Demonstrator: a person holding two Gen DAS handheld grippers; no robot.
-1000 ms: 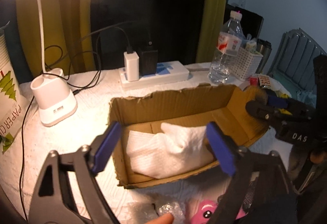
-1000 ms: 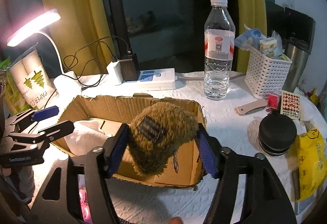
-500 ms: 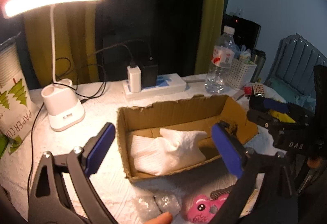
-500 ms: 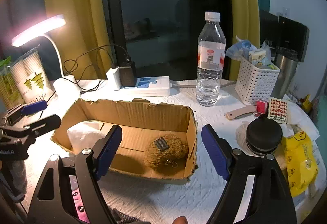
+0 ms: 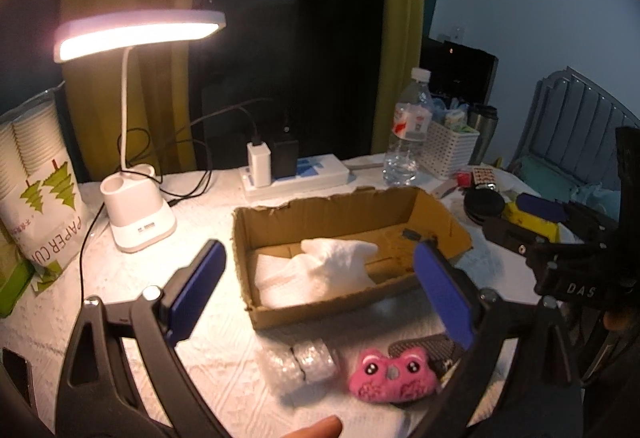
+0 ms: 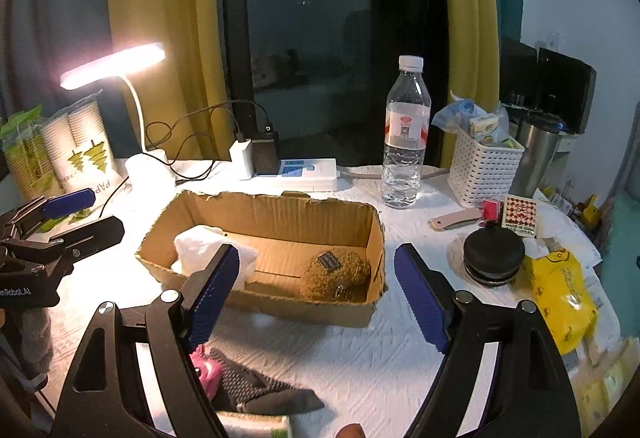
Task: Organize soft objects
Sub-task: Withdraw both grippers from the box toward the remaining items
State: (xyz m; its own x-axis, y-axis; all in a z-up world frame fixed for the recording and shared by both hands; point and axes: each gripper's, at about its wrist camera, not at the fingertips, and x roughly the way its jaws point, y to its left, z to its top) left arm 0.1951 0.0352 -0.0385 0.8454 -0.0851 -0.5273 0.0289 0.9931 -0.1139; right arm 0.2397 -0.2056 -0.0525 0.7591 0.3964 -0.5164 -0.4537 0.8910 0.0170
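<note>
The cardboard box [image 6: 280, 214] sits open-topped on the white textured table cover [image 6: 360, 358], and it holds 2 soft things. A white cloth [image 6: 208, 250] lies crumpled at the box's left end, and a brown fuzzy plush [image 6: 334, 274] with a small dark label on top rests in the right end, against the near wall. The 2 lie apart, with bare cardboard floor between them.

The right gripper [image 6: 316, 298] hangs over the near side of the box with its blue-padded jaws spread wide and nothing between them. The left gripper [image 5: 320, 294] is likewise spread wide and empty, poised above the box's near wall (from its own camera the white cloth [image 5: 320, 270] shows between the pads).

On the table in front of the box lie 3 more items: a pink plush [image 5: 392, 374] with a face, a dark knitted cloth [image 6: 256, 386] touching it, and a clear crinkled plastic bundle [image 5: 300, 362] just to the left of the pink plush.

Behind the box stand a lit desk lamp [image 6: 116, 66], a white power strip [image 6: 296, 174] with 2 chargers plugged in, a water bottle [image 6: 406, 134] and a white perforated basket [image 6: 484, 166]. A black round container [image 6: 494, 254] and a yellow packet [image 6: 560, 290] lie to the right.
</note>
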